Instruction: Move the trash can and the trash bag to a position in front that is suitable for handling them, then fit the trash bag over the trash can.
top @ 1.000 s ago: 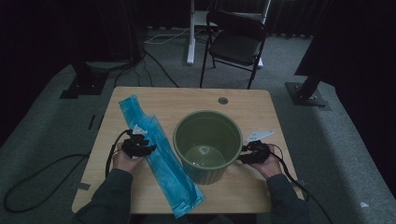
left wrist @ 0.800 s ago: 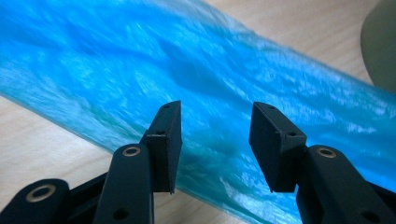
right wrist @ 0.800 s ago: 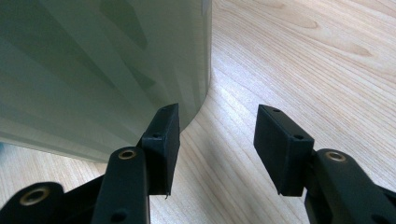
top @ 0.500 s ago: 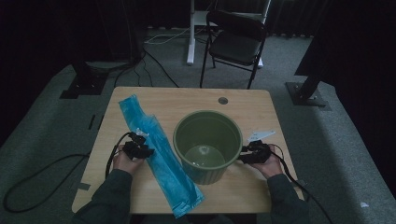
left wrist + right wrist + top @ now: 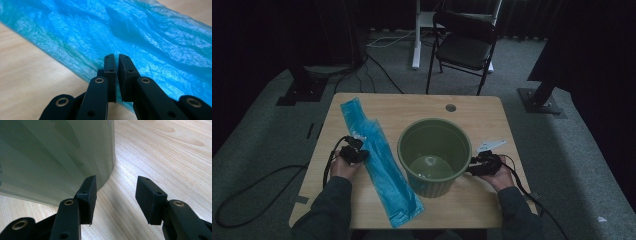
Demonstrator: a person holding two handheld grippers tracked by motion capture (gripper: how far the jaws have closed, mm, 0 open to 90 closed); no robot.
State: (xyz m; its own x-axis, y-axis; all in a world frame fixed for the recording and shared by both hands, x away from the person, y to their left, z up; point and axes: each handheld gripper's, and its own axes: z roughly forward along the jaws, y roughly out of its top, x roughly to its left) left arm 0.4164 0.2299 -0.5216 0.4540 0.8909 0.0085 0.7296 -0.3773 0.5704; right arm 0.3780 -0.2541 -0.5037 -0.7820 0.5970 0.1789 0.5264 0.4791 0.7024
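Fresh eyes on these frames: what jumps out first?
The long blue plastic bag lying slantwise across the table's left half, and the big green bucket upright at centre. The left tool has just been closing on the bag's edge; the right tool sits open beside the bucket's wall.

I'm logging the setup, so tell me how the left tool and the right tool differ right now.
The left tool has just been closing, its jaws nearly together at the edge of the blue plastic bag; the right tool stands open with nothing between its jaws. The left is at the bag, the right beside the green bucket. Both are black and sit low over the table.
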